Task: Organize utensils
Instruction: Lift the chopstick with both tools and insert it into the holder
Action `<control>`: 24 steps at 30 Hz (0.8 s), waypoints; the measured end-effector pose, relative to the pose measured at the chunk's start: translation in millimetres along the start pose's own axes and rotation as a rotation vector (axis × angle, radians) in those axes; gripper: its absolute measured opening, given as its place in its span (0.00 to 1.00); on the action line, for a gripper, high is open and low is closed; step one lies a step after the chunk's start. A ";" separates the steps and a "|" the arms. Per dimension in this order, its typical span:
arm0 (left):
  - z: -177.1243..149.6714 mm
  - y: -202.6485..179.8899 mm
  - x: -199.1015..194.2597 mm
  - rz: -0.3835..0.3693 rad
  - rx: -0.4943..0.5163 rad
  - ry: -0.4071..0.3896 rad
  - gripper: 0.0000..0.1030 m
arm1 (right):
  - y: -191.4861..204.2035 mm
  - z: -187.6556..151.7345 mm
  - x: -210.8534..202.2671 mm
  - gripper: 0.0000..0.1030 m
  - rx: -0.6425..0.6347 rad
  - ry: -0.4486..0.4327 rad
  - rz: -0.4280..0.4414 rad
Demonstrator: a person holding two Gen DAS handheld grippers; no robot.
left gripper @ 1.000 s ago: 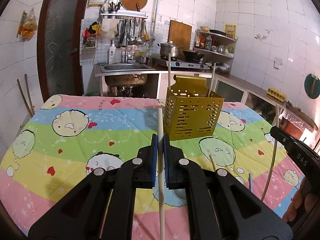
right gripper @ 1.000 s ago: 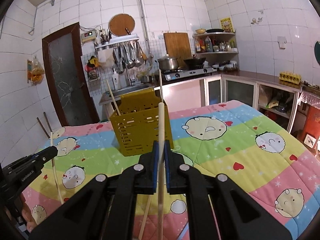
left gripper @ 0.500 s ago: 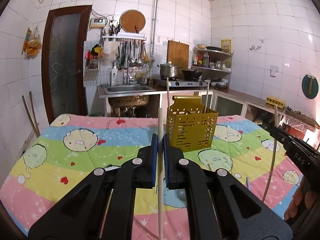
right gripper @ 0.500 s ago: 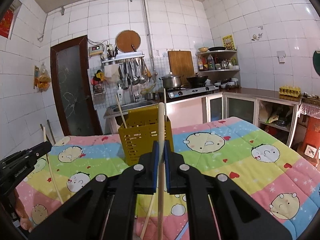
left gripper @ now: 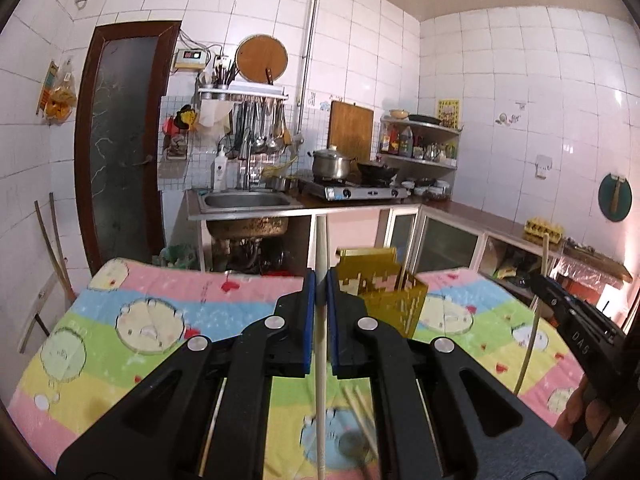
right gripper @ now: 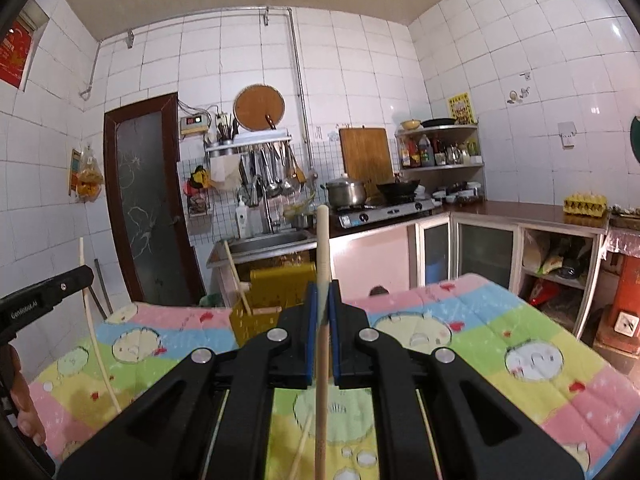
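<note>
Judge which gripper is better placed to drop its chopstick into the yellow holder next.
Left, narrowly. Both grippers are shut on upright chopsticks, but the left gripper has the yellow holder just ahead beside its chopstick; the right gripper's view shows it mostly hidden.

The holder (left gripper: 380, 292) stands on the quilt (left gripper: 140, 320), chopsticks (left gripper: 362, 416) before it.

The cloth (left gripper: 160, 320) has pink, blue, green and yellow stripes with round cartoon faces and red hearts. The holder (left gripper: 384, 292) at centre is mustard yellow. Both chopsticks (left gripper: 321, 248) (right gripper: 322, 240) are pale wood. Grippers (left gripper: 321, 292) (right gripper: 322, 300): black, blue pads.
</note>
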State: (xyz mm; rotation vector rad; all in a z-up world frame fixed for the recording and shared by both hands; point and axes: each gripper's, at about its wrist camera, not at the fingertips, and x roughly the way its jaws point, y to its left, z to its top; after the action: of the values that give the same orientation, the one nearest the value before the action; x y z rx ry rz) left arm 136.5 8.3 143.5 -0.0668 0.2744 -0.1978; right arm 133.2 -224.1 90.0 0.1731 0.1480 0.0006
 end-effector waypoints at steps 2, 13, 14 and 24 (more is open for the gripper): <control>13.2 -2.7 6.9 -0.005 0.002 -0.006 0.04 | -0.9 12.9 10.9 0.06 0.004 -0.016 0.013; 90.0 -28.9 86.4 -0.035 -0.025 -0.053 0.04 | 5.9 80.0 96.6 0.06 -0.044 -0.137 0.019; 96.5 -32.5 98.2 -0.035 -0.022 -0.063 0.04 | 6.0 84.1 103.6 0.06 -0.041 -0.141 0.021; 95.9 -43.4 193.9 -0.017 -0.007 -0.091 0.04 | 5.1 90.7 189.0 0.06 -0.035 -0.184 0.032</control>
State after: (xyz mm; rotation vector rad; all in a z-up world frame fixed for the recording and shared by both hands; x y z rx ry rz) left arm 337.8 -69.8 188.8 -0.0853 0.1840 -0.2105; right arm 333.6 -232.1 151.5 0.1399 -0.0384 0.0188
